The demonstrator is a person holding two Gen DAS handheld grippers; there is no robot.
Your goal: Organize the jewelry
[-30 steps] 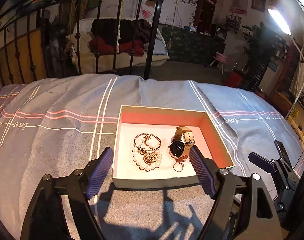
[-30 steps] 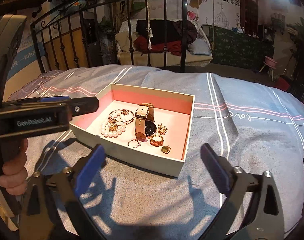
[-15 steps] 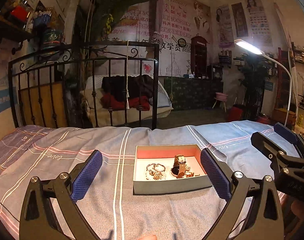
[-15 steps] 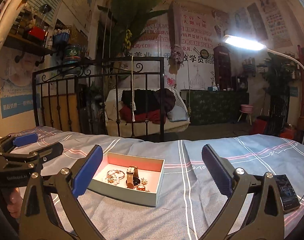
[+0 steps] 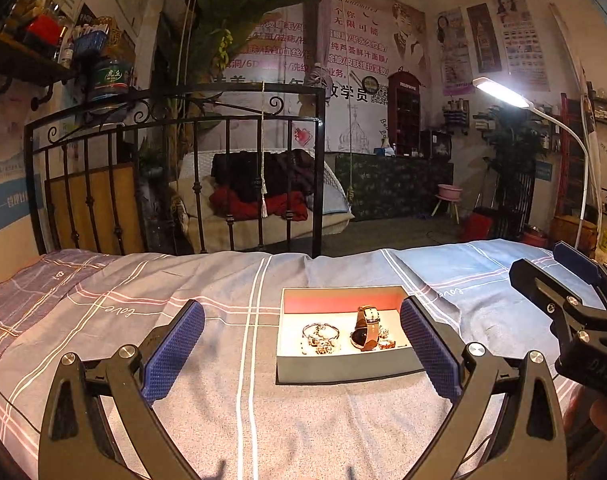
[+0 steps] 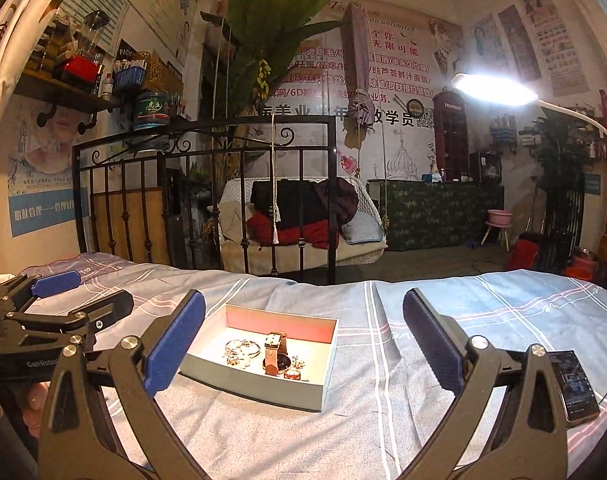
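Note:
An open shallow box (image 5: 343,368) (image 6: 259,390) with a pink inside lies on the striped bed cover. In it are a brown-strapped watch (image 5: 365,330) (image 6: 274,354), a pearl bracelet with bangles (image 5: 320,338) (image 6: 239,352) and small rings (image 5: 385,344) (image 6: 292,374). My left gripper (image 5: 301,356) stands open, held back from the box, nothing between its blue pads. My right gripper (image 6: 303,344) is open too, empty, with the box ahead between its fingers. Each gripper shows at the edge of the other's view (image 5: 571,304) (image 6: 51,308).
A black phone (image 6: 573,384) lies on the bed cover at the right. A black iron bedstead (image 5: 175,168) closes the far end of the bed. A bright lamp (image 5: 499,92) arches over from the right. A hand (image 6: 31,404) grips the left tool.
Both grippers have pulled back and up from the box and tilted toward level, so the room now fills the upper view. The left gripper's jaws opened wider. The box and jewelry stayed put.

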